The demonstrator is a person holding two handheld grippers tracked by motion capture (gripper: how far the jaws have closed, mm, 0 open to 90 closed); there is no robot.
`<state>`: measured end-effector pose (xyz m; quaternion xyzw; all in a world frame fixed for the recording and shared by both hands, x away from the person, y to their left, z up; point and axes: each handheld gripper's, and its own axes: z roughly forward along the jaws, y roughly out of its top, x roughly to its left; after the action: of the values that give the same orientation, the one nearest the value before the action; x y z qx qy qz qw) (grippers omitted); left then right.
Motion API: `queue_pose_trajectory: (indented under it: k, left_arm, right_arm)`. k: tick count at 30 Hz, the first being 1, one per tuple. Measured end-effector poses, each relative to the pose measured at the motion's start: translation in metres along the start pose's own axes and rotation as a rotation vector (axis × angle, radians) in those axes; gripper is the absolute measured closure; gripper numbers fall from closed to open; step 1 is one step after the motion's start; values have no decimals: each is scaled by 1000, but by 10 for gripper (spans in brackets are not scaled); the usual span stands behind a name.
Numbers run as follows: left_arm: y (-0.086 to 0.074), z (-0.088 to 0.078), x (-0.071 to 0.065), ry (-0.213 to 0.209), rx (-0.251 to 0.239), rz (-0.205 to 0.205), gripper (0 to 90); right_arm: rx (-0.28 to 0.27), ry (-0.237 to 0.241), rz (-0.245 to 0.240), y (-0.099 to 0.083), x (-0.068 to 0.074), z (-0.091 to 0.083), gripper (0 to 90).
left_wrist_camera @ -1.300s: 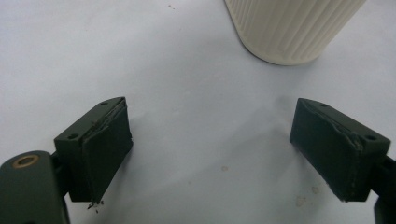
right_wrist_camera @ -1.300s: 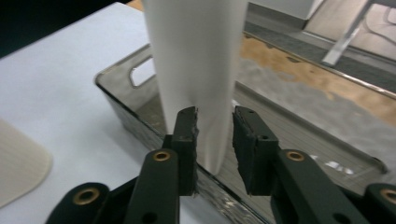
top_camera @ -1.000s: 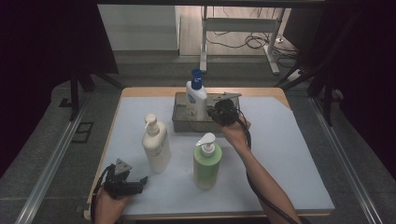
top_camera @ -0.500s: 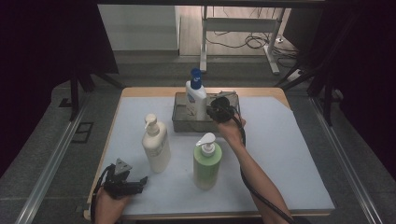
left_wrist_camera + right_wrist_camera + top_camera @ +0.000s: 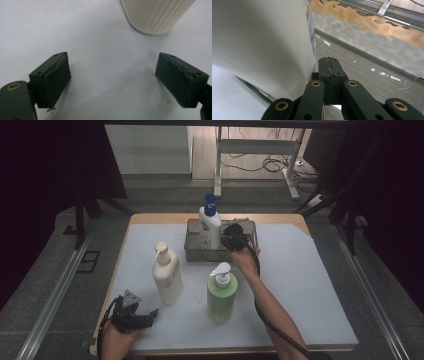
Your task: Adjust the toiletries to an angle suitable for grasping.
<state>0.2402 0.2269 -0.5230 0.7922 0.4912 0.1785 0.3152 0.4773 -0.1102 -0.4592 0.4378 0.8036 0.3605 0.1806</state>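
The right gripper [image 5: 233, 240] has its jaws pressed together with nothing between them, their tips just beside the white bottle with the blue pump [image 5: 210, 223], which stands upright in the metal tray [image 5: 197, 254] at the far edge of the bench [image 5: 310, 285]. Probably the shut jaws are there to nudge the bottle rather than grasp it. The left gripper [image 5: 112, 82], jaws spread and empty, waits near the front left corner, the cream bottle [image 5: 156, 15] ahead.

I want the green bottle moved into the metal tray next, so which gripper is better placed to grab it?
Probably the left gripper: its jaws stand open, empty, level with the green bottle. The right gripper is shut, inside the metal tray beside the blue-capped bottle.
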Motion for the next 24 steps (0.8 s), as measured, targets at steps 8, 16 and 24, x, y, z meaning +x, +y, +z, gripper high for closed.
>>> queue_pose_trajectory:
  k: [8,16,24]
  left_arm:
    - [0,0,0,0,0,0,122]
    - [0,0,0,0,0,0,122]
    - [0,0,0,0,0,0,122]
  right_arm:
    - [12,-1,5,-1,1,4,897]
    - [20,5,1,-1,3,6,896]
    - [23,23,-12,2,9,8,896]
